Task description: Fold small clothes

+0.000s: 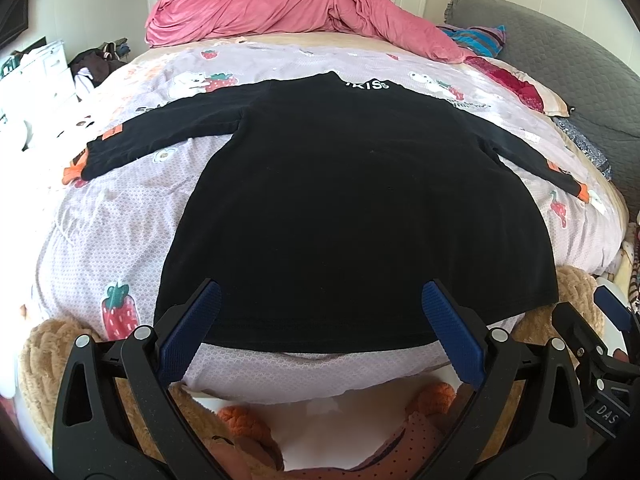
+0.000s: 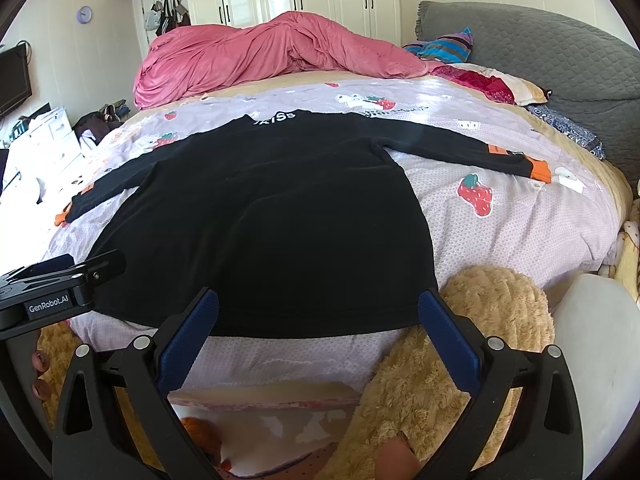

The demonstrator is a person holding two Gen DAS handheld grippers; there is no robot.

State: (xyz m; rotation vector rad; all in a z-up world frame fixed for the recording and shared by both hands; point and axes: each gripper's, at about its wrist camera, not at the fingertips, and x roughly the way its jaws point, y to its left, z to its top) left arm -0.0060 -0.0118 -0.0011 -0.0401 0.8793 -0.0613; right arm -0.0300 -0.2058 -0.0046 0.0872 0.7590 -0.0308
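A black long-sleeved top (image 1: pixel 352 200) is spread flat on the bed (image 1: pixel 120 216), back side up, with the collar at 12 o'clock and the hem at 6 o'clock. Its sleeves are stretched out towards 9 and 3 o'clock. The left hand-held gripper (image 1: pixel 320 300) is held wide open above the hem, and nothing is gripped. The right hand-held gripper (image 2: pixel 318 306) is also wide open, above the hem near its 5 o'clock corner.

The garment is not yet folded. The step in hand is judged to be the first grasp. It is done well if only the top is pinched and the patterned sheet under it is left alone. A sleeve cuff (image 2: pixel 540 170) and the hem corner on the same side are probably best taken together, so that the side is brought over in one straight line. The fabric looks thin and limp, so it should be lifted low and laid down slowly, otherwise wrinkles are made.
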